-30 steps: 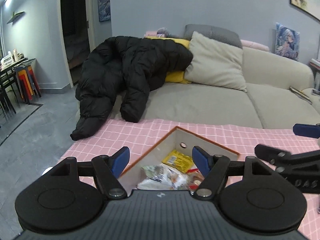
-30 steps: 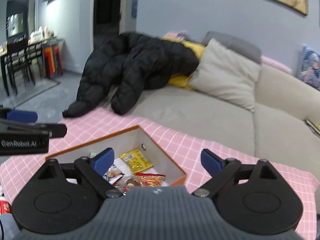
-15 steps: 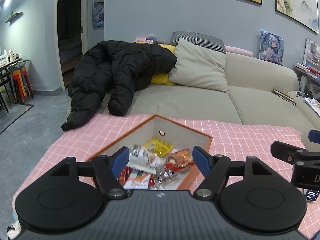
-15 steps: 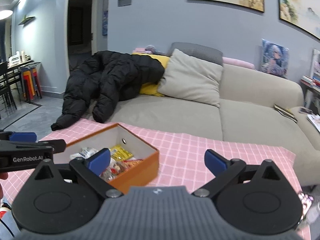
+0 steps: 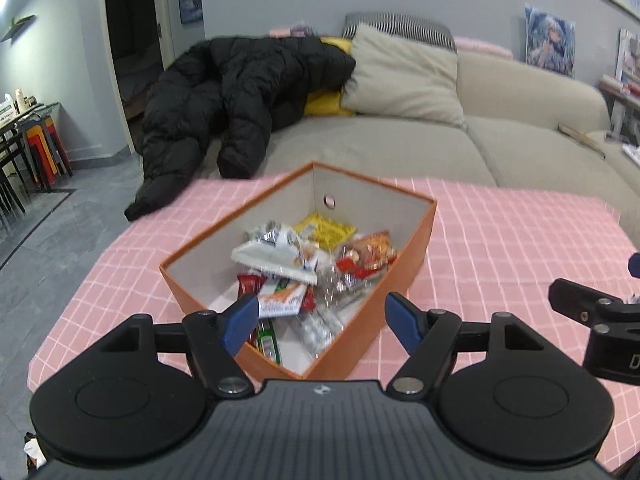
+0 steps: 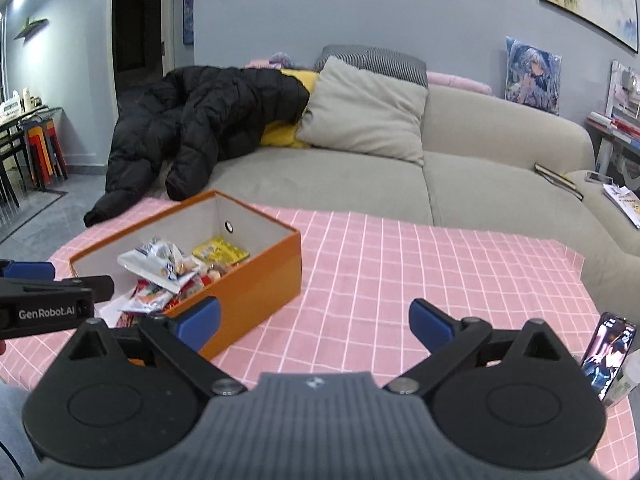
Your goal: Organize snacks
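An open orange box [image 5: 414, 236] stands on the pink checked tablecloth [image 5: 512, 240]. It holds several snack packets, among them a white packet [image 5: 272, 254], a yellow one [image 5: 326, 230] and a red one [image 5: 370, 252]. My left gripper [image 5: 322, 320] is open and empty, just above the box's near corner. In the right wrist view the box [image 6: 256, 284] is at the left. My right gripper [image 6: 314, 318] is open and empty over the bare cloth [image 6: 400, 264], to the right of the box.
A beige sofa [image 6: 460, 176] with a black puffer jacket [image 6: 200, 120] and a cushion [image 6: 364, 112] runs behind the table. A phone [image 6: 608, 350] stands at the table's right edge. The floor [image 5: 48, 236] drops off to the left.
Both grippers have pulled back and up from the box, so the whole box and more cloth show. Both stayed open and empty.
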`<state>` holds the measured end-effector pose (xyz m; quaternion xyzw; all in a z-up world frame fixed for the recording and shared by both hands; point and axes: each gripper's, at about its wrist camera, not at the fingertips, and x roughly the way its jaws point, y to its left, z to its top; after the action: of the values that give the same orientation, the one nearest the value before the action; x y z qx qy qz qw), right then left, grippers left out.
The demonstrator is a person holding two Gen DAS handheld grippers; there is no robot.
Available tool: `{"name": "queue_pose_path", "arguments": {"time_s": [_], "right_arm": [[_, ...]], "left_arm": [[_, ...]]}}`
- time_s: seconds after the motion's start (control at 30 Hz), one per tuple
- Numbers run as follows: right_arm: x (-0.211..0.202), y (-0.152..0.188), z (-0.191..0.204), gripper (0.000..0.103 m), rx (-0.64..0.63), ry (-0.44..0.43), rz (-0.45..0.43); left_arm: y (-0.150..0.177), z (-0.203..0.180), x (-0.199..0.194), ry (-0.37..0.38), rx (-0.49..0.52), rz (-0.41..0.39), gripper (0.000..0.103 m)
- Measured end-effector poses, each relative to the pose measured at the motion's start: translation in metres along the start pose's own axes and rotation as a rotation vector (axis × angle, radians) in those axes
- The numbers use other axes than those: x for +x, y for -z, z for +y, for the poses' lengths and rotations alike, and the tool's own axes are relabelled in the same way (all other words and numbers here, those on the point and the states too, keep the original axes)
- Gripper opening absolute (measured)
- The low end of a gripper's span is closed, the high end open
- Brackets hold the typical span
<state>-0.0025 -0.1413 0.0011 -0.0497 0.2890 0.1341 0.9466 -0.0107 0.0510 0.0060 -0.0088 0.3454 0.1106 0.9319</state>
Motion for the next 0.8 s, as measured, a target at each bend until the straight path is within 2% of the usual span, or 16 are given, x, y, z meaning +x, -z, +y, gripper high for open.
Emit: {"name": "queue_pose_path", "arguments": {"time_s": [0.43,0.8], "right_arm": [[0.025,0.005,0.002,0.097,0.009,-0.022,0.059],[0.025,0.006,0.003,0.097,0.011,-0.019,0.056]], "left_arm": [[0.004,-0.007,0.02,0.014,0.009,0.093,0.085],[0.002,-0.006,0.019,0.018,-0.002,0.104,0.085]]}}
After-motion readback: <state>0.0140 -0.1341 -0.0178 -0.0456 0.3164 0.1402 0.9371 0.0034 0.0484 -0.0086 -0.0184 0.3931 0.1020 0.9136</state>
